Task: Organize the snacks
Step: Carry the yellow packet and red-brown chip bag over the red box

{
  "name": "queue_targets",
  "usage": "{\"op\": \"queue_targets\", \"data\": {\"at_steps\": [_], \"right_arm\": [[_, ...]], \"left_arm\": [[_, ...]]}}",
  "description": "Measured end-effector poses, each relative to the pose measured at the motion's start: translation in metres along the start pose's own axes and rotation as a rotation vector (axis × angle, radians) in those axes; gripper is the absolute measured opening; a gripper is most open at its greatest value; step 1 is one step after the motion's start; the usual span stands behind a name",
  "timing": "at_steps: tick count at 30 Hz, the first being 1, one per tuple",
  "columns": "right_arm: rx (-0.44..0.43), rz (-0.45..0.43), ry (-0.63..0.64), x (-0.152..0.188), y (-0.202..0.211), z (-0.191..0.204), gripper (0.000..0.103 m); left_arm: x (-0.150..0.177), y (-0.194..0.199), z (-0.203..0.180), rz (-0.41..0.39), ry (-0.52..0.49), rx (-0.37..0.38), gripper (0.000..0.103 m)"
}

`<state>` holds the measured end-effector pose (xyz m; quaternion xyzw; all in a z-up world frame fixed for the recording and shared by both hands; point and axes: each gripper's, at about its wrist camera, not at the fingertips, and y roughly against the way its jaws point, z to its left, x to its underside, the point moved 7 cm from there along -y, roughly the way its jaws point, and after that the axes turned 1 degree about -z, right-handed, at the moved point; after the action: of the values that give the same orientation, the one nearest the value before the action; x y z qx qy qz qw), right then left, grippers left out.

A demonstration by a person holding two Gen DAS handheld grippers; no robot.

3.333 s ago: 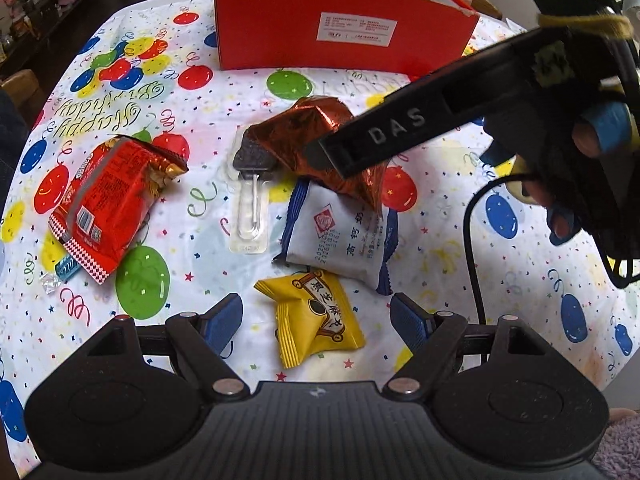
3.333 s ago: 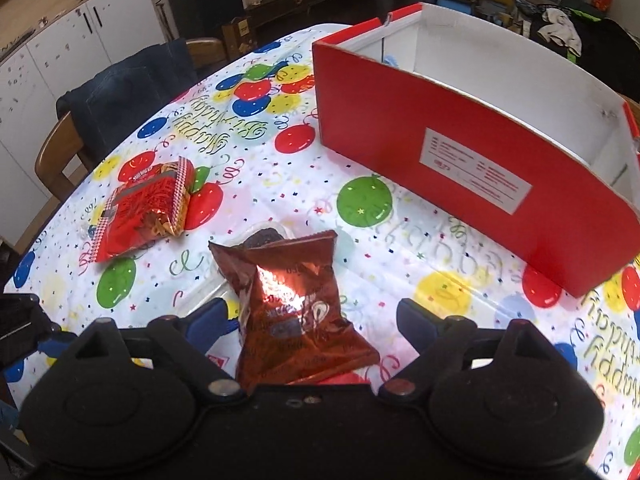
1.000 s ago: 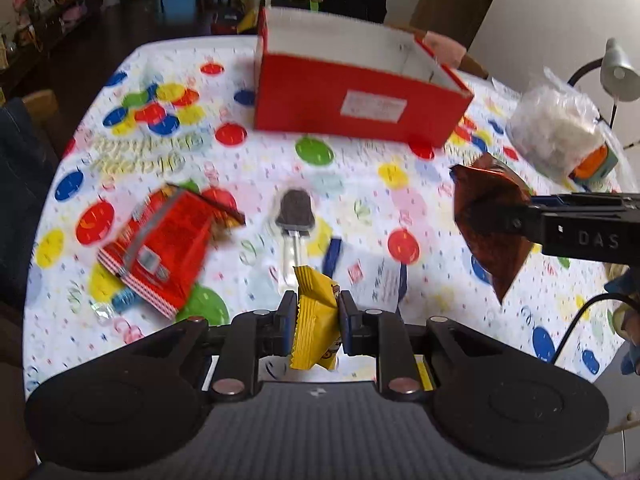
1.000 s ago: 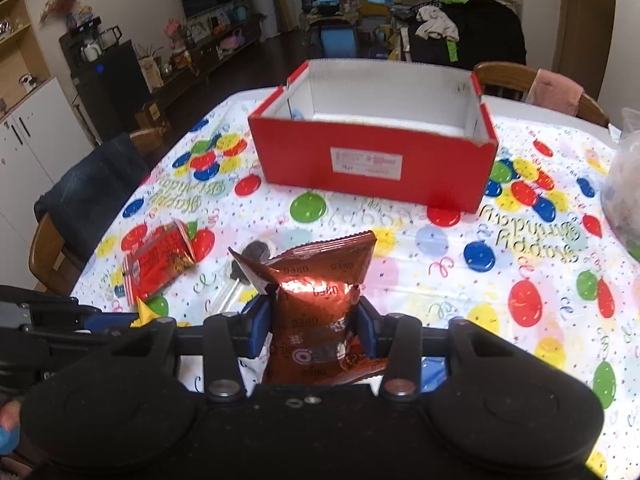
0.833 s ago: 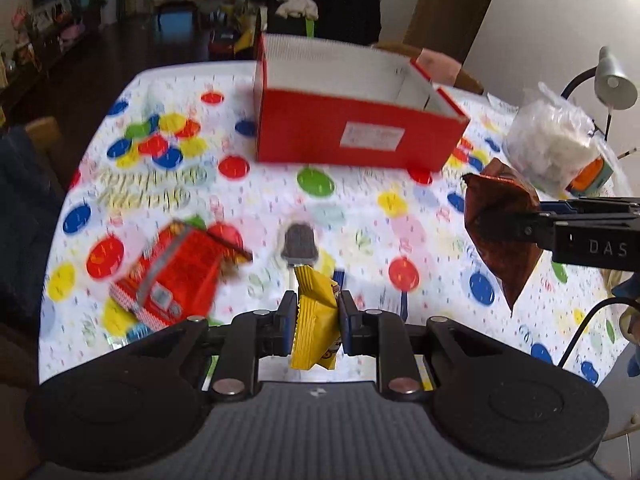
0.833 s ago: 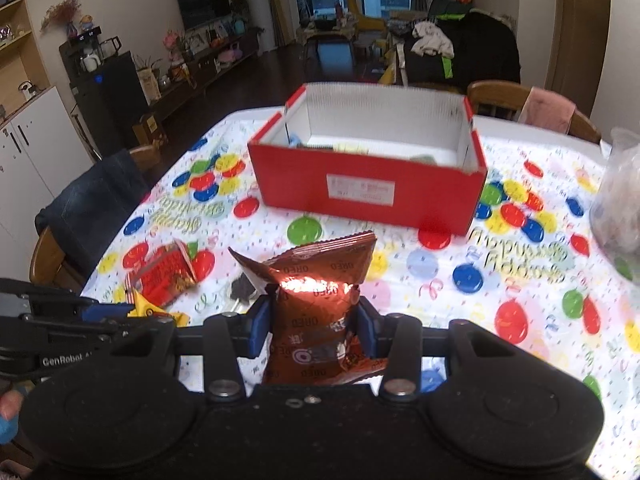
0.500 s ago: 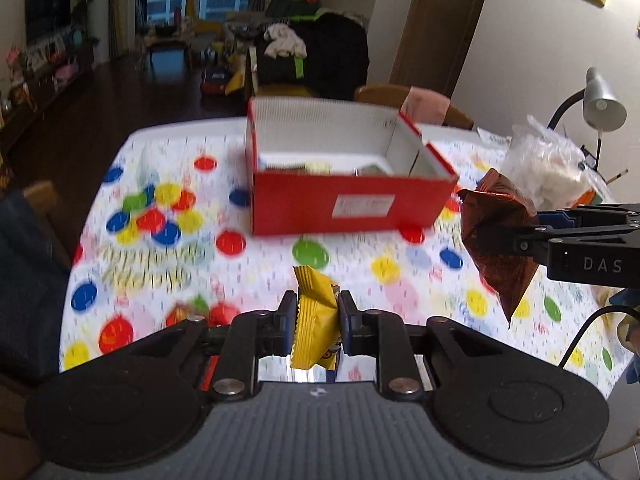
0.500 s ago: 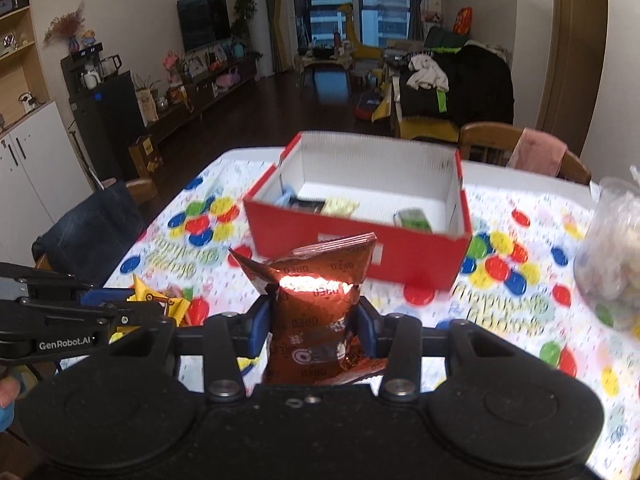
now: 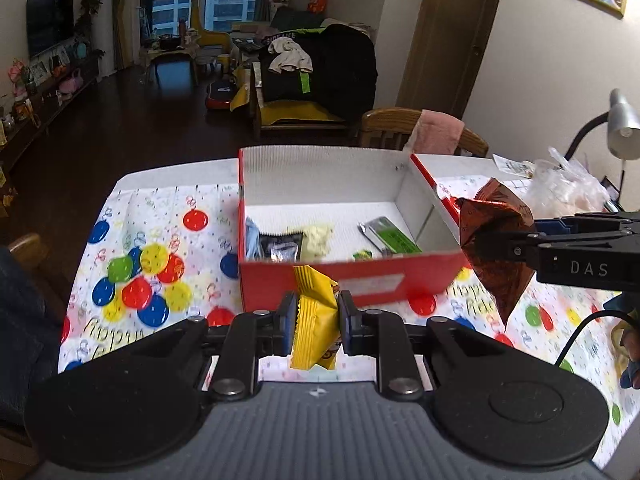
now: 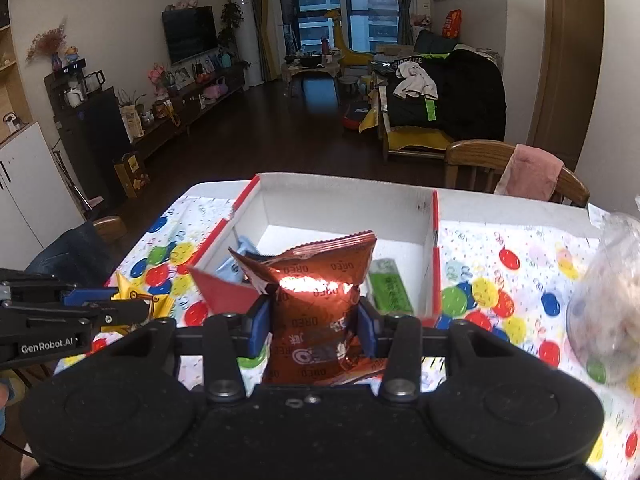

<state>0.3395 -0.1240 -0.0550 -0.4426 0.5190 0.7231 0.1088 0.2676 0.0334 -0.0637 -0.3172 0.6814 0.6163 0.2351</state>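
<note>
Both snacks had risen off the surface toward the red box (image 9: 344,276) — left gripper (image 9: 314,322) clamped the yellow packet (image 9: 314,320), right gripper (image 10: 314,330) pinched the Oreo bag (image 10: 320,300) — ready for dropping in.

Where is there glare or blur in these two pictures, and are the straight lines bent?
Right wrist view: a bright glare patch sits on the brown Oreo bag held in the right gripper, and the plastic bag at the right edge is blurred. Left wrist view: the label on the red box is smeared, while the yellow packet in the left gripper is sharp. Both views: fisheye bends the walls and door frames.
</note>
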Motion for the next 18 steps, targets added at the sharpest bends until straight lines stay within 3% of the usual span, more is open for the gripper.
{"op": "queue_targets", "data": {"at_steps": [18], "right_arm": [[0.027, 0.059, 0.032, -0.051, -0.098, -0.052, 0.043]], "left_arm": [[-0.066, -0.084, 0.000, 0.066, 0.074, -0.071, 0.021]]}}
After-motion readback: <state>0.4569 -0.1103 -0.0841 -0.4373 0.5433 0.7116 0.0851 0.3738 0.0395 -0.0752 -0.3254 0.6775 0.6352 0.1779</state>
